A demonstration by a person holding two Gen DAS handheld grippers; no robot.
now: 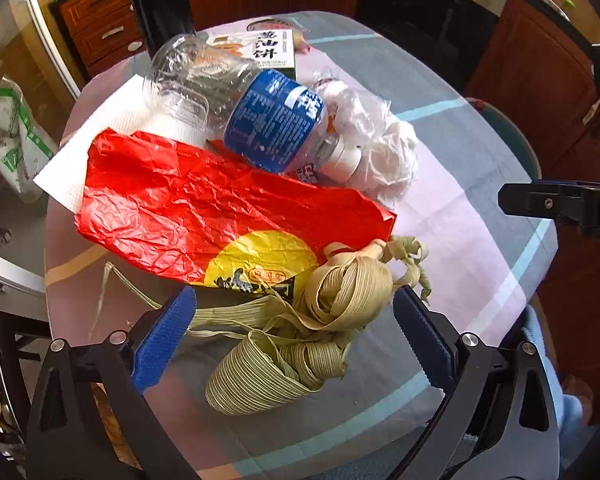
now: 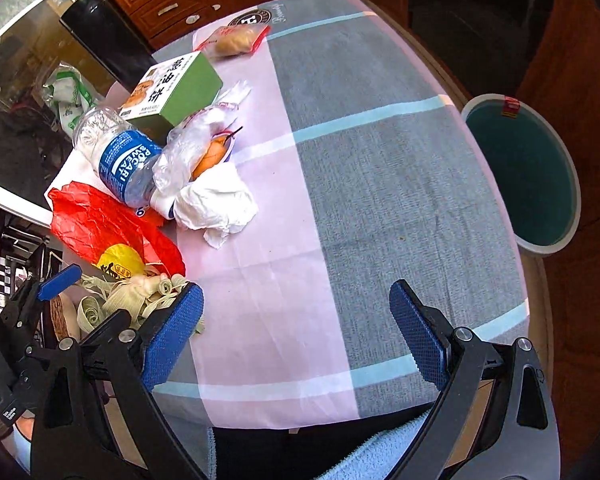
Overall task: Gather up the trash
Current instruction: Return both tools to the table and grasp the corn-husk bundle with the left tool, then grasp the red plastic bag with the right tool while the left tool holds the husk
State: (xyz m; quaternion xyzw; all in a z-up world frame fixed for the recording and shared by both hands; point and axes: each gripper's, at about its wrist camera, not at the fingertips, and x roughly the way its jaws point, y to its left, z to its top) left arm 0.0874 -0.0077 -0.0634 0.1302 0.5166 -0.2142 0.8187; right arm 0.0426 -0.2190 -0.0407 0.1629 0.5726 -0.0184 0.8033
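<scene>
A tangle of beige ribbon strips [image 1: 300,320] lies on the table between the blue pads of my left gripper [image 1: 296,340], which is open around it. Behind it spreads a crumpled red and yellow plastic bag [image 1: 204,204]. A clear bottle with a blue label [image 1: 256,116] lies on its side, next to a clear bag and a wad of white tissue [image 1: 388,160]. In the right wrist view my right gripper [image 2: 296,336] is open over bare tablecloth, with the ribbon strips [image 2: 136,296], red bag [image 2: 104,224], bottle [image 2: 124,164] and tissue [image 2: 216,204] to its left.
A green bin [image 2: 528,176] stands on the floor beyond the table's right edge. A green and white carton [image 2: 176,88] and a wrapped snack [image 2: 232,40] sit at the far side of the checked tablecloth [image 2: 380,160]. A white paper towel [image 1: 112,128] lies under the bottle. Wooden cabinets surround the table.
</scene>
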